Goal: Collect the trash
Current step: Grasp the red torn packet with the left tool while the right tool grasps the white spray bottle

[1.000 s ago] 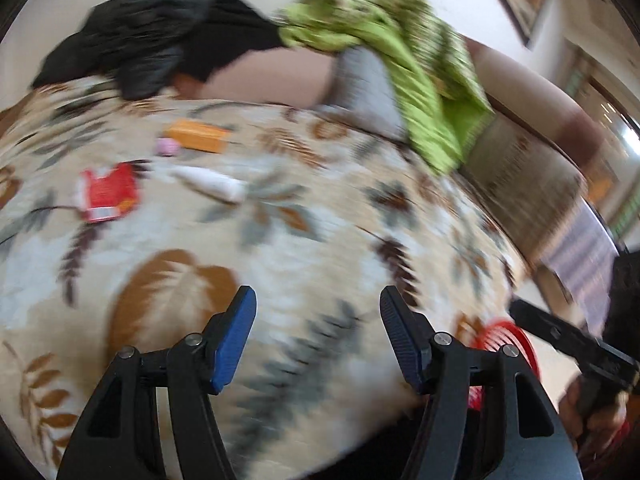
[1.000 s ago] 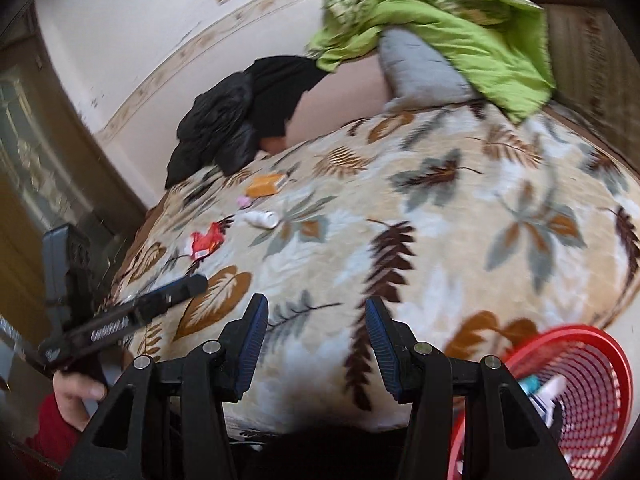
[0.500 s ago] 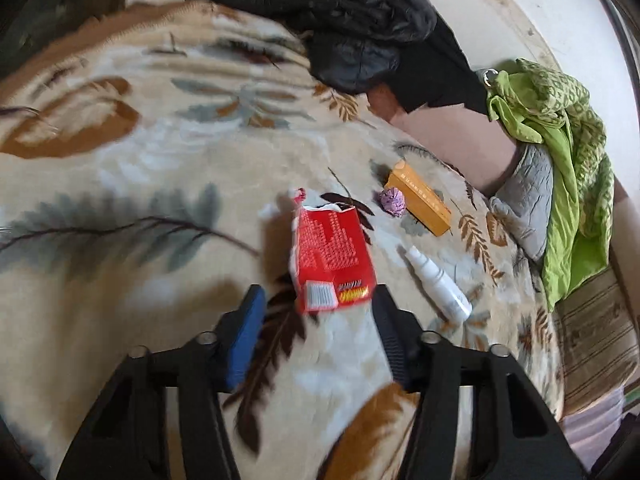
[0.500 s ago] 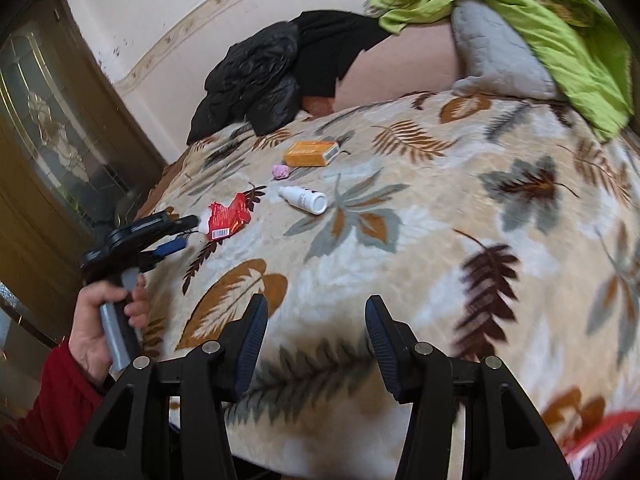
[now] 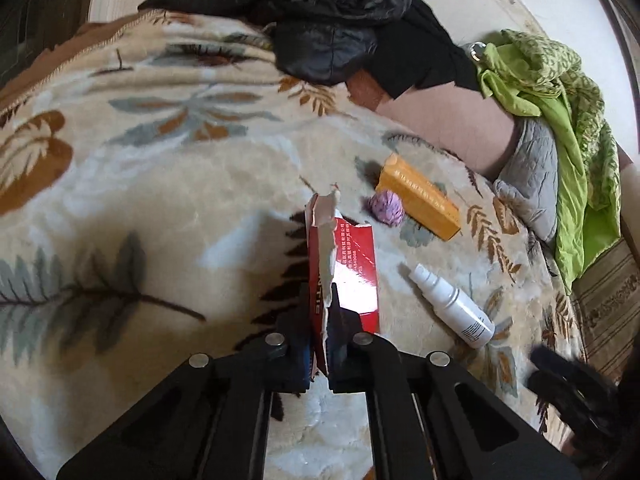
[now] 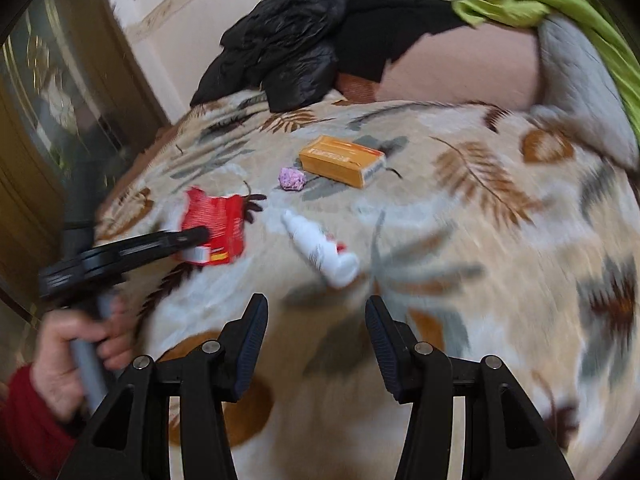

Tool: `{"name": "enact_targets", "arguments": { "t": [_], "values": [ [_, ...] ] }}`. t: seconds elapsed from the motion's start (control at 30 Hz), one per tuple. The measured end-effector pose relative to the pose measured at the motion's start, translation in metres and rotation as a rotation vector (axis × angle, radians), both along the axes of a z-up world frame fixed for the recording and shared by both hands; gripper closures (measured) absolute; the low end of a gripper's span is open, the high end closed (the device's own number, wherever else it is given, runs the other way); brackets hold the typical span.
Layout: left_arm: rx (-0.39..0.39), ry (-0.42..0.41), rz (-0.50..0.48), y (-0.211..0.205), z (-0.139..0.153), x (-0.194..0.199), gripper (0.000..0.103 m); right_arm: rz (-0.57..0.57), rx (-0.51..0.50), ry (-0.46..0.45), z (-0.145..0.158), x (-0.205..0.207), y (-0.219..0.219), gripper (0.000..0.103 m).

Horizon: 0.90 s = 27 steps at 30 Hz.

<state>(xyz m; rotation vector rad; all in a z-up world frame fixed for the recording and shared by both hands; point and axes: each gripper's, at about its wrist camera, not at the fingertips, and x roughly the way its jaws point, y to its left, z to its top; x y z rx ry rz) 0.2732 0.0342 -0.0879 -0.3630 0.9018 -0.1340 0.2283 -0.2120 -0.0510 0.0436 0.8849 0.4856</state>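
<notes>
Left gripper was clamped on the torn red packet's near edge, mid-bed; looked light and crumply, probably easy to lift. Right gripper gaped empty

A bed under a leaf-patterned blanket carries the things. On it lie an orange box, a purple wad, a white spray bottle and black clothes.

A home bedroom: blanketed bed, pillow, strewn clothes.
</notes>
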Motion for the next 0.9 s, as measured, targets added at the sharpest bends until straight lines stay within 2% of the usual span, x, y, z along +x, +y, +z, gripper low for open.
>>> {"name": "enact_targets", "arguments": {
  "t": [0.23, 0.37, 0.53, 0.7, 0.9],
  "values": [
    [0.012, -0.045, 0.016, 0.011, 0.011, -0.001, 0.100, 0.059, -0.102, 0.022, -0.023, 0.055, 0.035, 0.050],
    [0.019, -0.052, 0.007, 0.011, 0.014, -0.001, 0.099, 0.076, -0.130, 0.046, -0.036, 0.059, 0.047, 0.065],
    [0.050, -0.076, -0.002, 0.005, 0.020, -0.006, 0.100, -0.003, -0.138, 0.050, -0.037, 0.038, 0.045, 0.069],
    [0.085, -0.101, -0.020, -0.006, 0.026, -0.015, 0.099, -0.119, -0.062, 0.068, -0.031, 0.000, 0.030, 0.071],
    [0.125, -0.144, -0.039, -0.019, 0.037, -0.037, 0.100, -0.223, 0.000, 0.025, -0.017, -0.046, 0.009, 0.071]
  ]
}}
